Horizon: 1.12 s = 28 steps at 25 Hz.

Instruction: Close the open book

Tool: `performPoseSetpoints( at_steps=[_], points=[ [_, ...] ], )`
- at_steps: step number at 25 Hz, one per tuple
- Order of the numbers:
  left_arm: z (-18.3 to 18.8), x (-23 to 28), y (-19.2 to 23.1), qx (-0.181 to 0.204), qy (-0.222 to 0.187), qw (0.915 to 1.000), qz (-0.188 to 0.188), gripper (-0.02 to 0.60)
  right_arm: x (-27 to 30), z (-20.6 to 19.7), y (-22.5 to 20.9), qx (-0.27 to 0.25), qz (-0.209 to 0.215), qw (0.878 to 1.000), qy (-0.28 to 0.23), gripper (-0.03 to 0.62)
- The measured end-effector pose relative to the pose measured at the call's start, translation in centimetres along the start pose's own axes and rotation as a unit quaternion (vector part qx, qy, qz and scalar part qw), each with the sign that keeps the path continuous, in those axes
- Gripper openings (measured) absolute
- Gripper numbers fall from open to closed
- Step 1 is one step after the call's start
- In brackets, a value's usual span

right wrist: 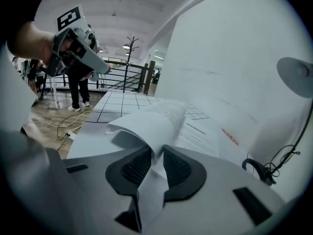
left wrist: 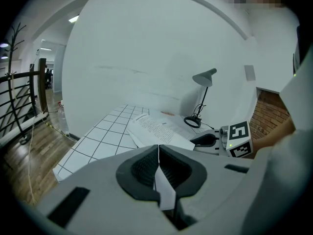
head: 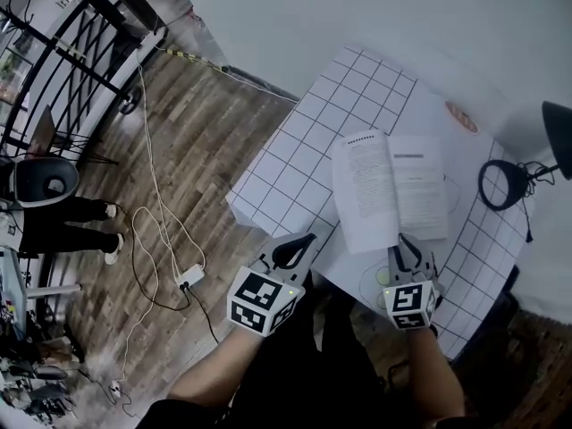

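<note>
The open book (head: 389,186) lies with white printed pages up on the white gridded table (head: 295,177). My right gripper (head: 405,239) is at the book's near edge. In the right gripper view its jaws (right wrist: 155,158) are shut on a bundle of pages (right wrist: 146,129), which curls up off the book. My left gripper (head: 302,239) hovers left of the book near the table's front edge, apart from it. Its jaws (left wrist: 158,153) are shut on nothing, with the book (left wrist: 156,129) ahead of them.
A black desk lamp (head: 536,159) stands right of the book, its round base (head: 502,184) close to the pages. An orange oval mark (head: 462,117) lies behind the book. Left of the table are wooden floor, cables with a power strip (head: 190,277), a railing and a standing person (head: 63,217).
</note>
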<state>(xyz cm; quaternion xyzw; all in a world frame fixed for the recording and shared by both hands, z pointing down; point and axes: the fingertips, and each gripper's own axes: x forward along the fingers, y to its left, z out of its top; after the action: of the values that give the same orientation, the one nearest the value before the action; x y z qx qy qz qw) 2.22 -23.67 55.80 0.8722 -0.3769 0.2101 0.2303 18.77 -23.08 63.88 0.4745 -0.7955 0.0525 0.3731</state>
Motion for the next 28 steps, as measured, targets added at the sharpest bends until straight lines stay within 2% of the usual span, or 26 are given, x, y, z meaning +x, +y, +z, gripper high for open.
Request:
performPoseSetpoints(
  at_steps=[10,15,28],
  points=[
    [0.2,-0.6,-0.5,0.006,0.005,1.0,0.006,0.011,0.2,-1.7,-1.2,0.102,0.012,0.995,0.007,0.069],
    [0.1,-1.0,-0.8,0.005,0.006,0.9999,0.008,0.011,0.1,-1.4,-1.1,0.107,0.017,0.994,0.008,0.069],
    [0.6,-1.8,-1.7,0.009,0.005,0.9999,0.007,0.011,0.1,-2.3,-1.8,0.168,0.022,0.985,0.011,0.074]
  ],
)
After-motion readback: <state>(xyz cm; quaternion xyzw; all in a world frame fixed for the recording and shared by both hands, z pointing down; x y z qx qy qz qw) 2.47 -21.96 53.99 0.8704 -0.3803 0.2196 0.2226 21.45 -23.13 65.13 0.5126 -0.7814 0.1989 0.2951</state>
